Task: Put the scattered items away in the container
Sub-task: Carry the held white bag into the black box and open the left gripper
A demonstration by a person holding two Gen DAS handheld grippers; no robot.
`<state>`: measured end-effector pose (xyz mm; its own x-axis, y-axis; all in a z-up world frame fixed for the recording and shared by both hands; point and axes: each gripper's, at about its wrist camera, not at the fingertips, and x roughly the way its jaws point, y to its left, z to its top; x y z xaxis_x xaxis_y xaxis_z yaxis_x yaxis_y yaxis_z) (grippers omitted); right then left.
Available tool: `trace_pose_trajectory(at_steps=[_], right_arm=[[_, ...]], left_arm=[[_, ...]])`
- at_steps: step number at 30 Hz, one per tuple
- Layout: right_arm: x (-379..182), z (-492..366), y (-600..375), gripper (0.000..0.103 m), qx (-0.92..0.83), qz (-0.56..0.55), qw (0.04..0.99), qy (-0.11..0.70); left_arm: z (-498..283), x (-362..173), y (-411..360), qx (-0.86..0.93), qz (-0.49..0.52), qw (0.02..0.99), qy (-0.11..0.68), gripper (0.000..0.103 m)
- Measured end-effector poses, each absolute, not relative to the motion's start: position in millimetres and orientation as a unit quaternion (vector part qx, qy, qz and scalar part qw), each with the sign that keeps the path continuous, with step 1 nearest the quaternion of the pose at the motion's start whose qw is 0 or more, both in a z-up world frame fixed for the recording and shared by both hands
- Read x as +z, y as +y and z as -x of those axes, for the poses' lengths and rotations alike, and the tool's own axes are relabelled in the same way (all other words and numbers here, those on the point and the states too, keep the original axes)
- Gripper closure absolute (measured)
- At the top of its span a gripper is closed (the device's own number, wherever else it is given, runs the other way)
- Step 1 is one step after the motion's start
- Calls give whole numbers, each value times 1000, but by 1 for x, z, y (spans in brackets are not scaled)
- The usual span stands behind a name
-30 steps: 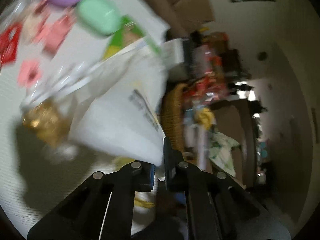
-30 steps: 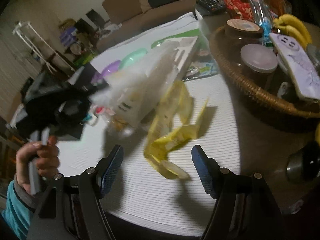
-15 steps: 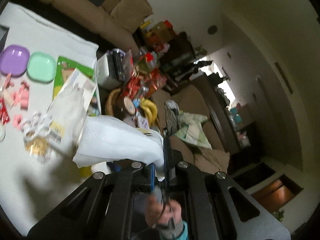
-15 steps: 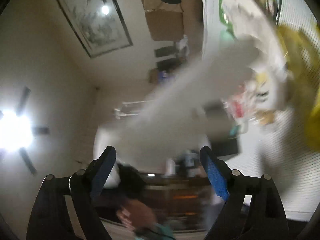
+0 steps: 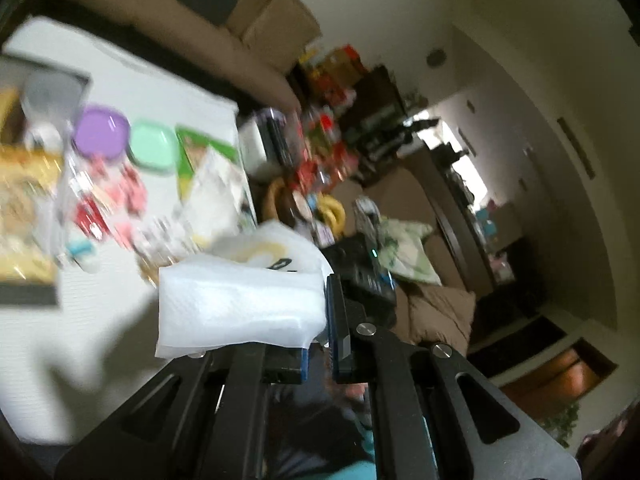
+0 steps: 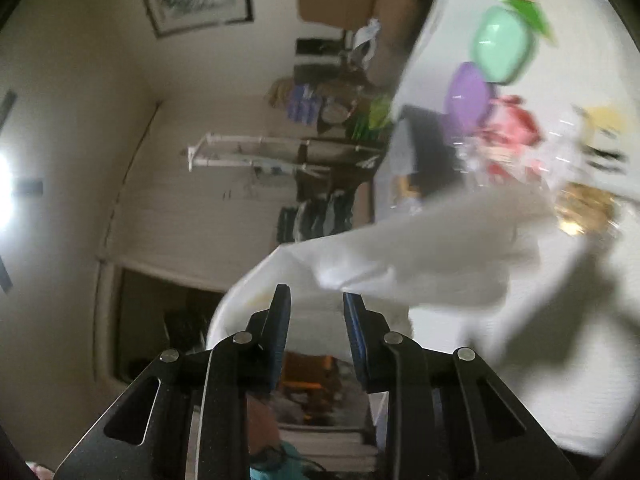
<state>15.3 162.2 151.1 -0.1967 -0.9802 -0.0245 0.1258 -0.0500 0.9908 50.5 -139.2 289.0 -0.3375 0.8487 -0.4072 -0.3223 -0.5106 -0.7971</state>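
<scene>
My left gripper (image 5: 320, 340) is shut on the edge of a white plastic bag (image 5: 240, 304) and holds it up above the white table (image 5: 80, 340). The same bag (image 6: 400, 264) hangs across the right wrist view. My right gripper (image 6: 316, 312) has narrowed around the bag's rim, with a gap still between its fingers; whether it grips the plastic is unclear. Scattered items lie on the table: red and pink wrappers (image 5: 108, 204), a gold foil packet (image 6: 584, 204), a clear packet (image 5: 208, 208). Both views are blurred.
A purple plate (image 5: 100, 132) and a green plate (image 5: 152, 148) sit at the table's far side, beside a green packet (image 5: 200, 152). A wicker basket (image 5: 276, 200) with bananas (image 5: 332, 208) stands at the table's right edge. A yellow box (image 5: 24, 216) lies at left.
My right gripper has closed from wide open to a narrow gap at the bag's rim. The left gripper keeps its hold on the bag and has swung to face more of the table.
</scene>
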Motion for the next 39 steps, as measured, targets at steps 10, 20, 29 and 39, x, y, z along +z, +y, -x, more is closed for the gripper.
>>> trace_pose_trajectory(at_steps=[10,20,29,39], right_arm=[[195,2,95,74,-666,-417,479,-392],[161,9,84,73,-668,-462,457,-362],[157,-1,84,73,-671,-475,459,-336],[147,-9,70,73,-654,-484,477,-332]], left_arm=[[4,356,-251,837,396,288,-243,97],[63,223,-365,822,426,143,-350,97],[50,216,-367,807,453,133,-355,97],[54,253,-346,798,521,118,-279,96]])
